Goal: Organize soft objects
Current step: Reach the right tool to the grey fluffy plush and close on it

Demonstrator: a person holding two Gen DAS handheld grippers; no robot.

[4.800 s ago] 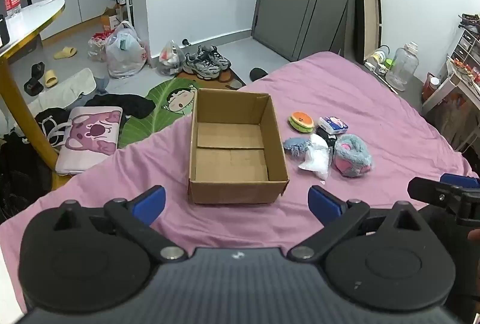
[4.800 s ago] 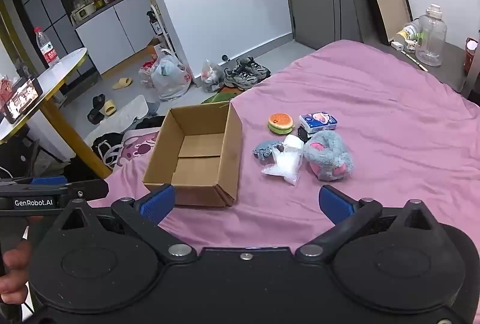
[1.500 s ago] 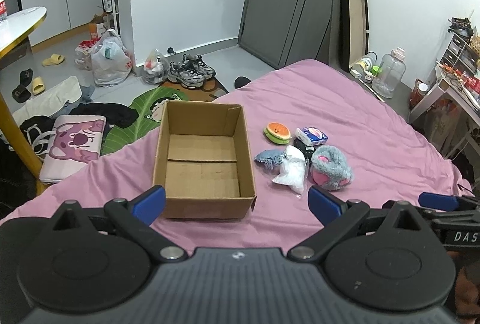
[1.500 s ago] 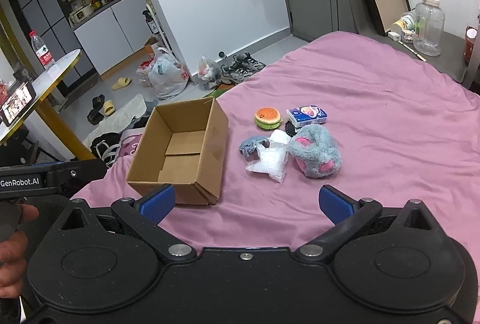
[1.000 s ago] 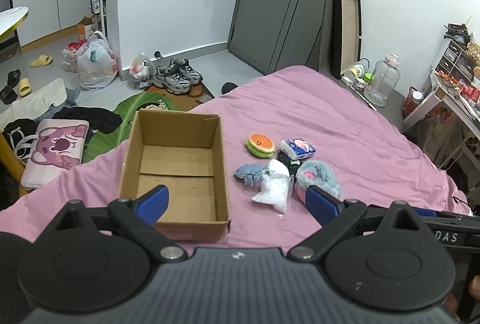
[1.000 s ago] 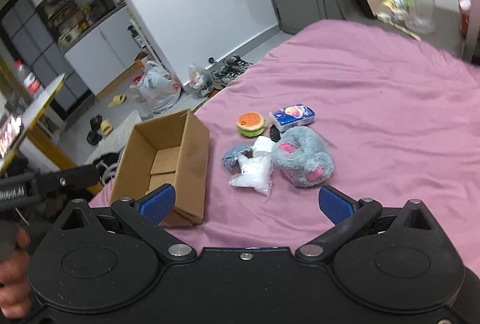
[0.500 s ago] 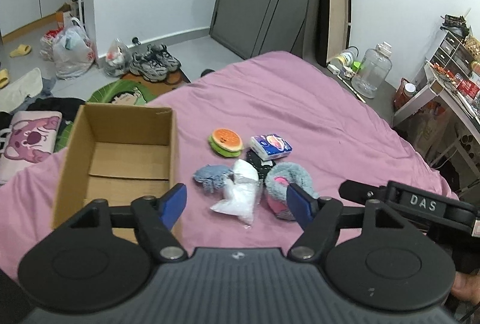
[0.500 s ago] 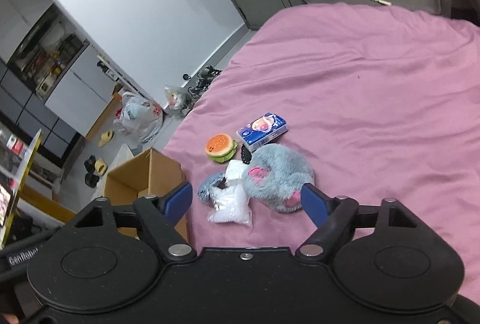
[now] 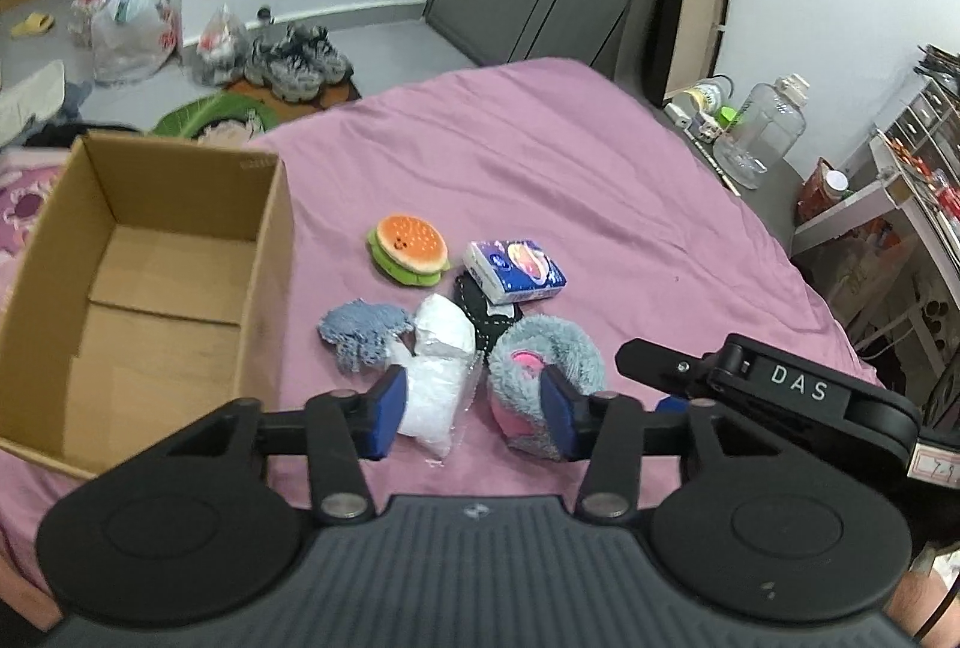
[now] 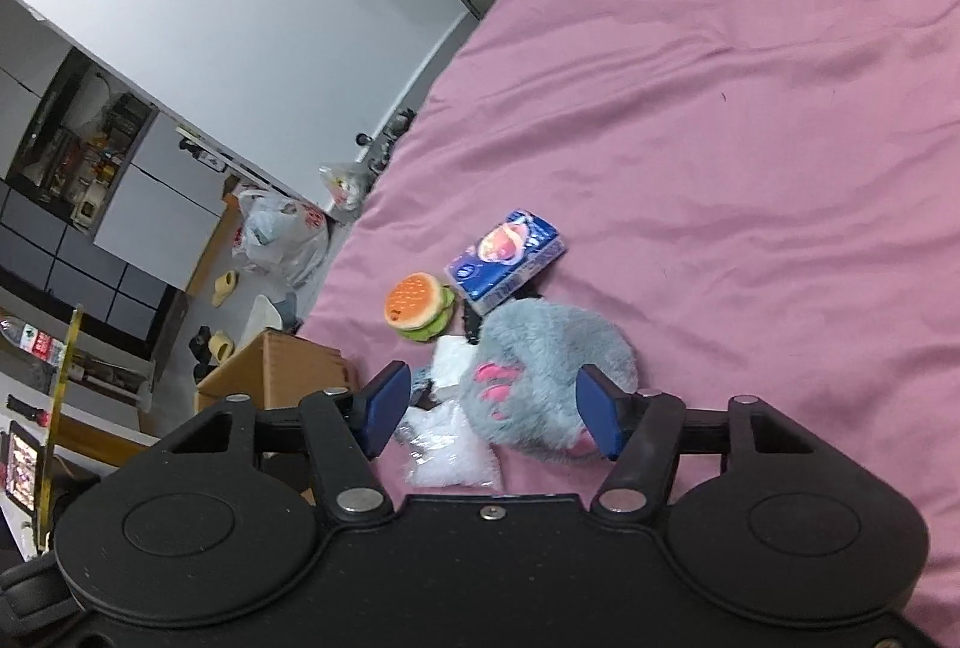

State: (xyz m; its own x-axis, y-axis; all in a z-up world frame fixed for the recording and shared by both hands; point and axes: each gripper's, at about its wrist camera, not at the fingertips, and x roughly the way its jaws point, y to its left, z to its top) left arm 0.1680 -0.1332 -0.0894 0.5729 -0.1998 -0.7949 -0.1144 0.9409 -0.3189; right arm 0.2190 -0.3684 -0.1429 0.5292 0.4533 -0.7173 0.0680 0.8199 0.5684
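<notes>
An empty cardboard box (image 9: 150,276) sits on the pink bed (image 9: 540,156). To its right lie a burger plush (image 9: 410,249), a blue tissue pack (image 9: 516,271), a blue-grey fuzzy cloth (image 9: 360,330), a white plastic bag (image 9: 441,366) and a grey furry paw plush (image 9: 540,354). My left gripper (image 9: 474,411) is open, just above and near the white bag and paw plush. My right gripper (image 10: 489,417) is open, with the paw plush (image 10: 552,366) between its fingers' line of sight. The right gripper's body (image 9: 774,390) shows in the left wrist view.
Beyond the bed's far edge the floor holds shoes (image 9: 297,60), plastic bags (image 9: 129,30) and a green mat (image 9: 222,120). A water jug (image 9: 762,132) and shelves (image 9: 900,204) stand at the right. A yellow-edged table (image 10: 57,402) is at the left.
Both grippers have moved closer to the pile of soft objects and lower. Their jaws have narrowed somewhat but stay open. The right wrist view has tilted.
</notes>
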